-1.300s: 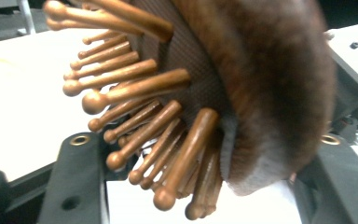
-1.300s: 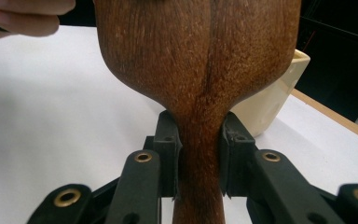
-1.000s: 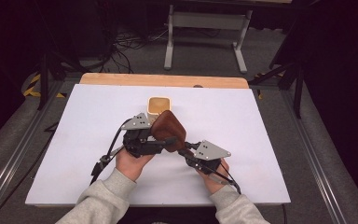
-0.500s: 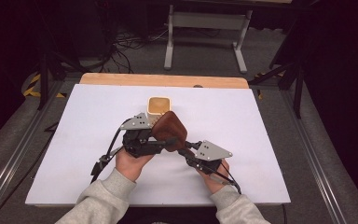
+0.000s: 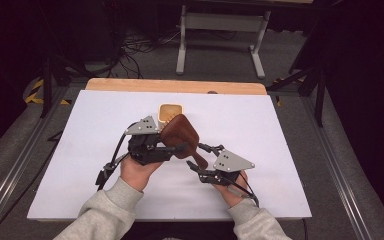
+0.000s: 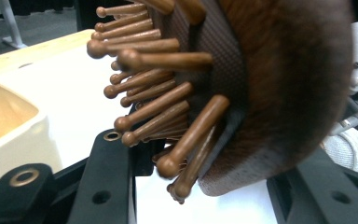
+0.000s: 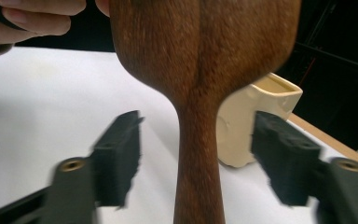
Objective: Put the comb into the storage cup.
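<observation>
A brown wooden hairbrush [image 5: 179, 132] hangs above the white table, its handle pointing toward the person's right hand. My left gripper [image 5: 177, 146] is shut on the brush head. In the left gripper view the peg bristles [image 6: 158, 102] face the left jaw and the wooden back [image 6: 279, 93] lies against the right jaw. My right gripper [image 5: 198, 159] is open around the handle [image 7: 198, 154], with a gap on each side. A cream cup [image 5: 169, 111] stands upright just behind the brush.
The white board [image 5: 280, 130] lies on a wooden table whose far edge [image 5: 180, 86] shows beyond it. The cup [image 7: 256, 112] stands close behind the handle in the right gripper view and at the left [image 6: 9, 121] in the left gripper view.
Both hands and the brush stay almost where they were. The right gripper's jaws look blurred, as if in slight motion.
</observation>
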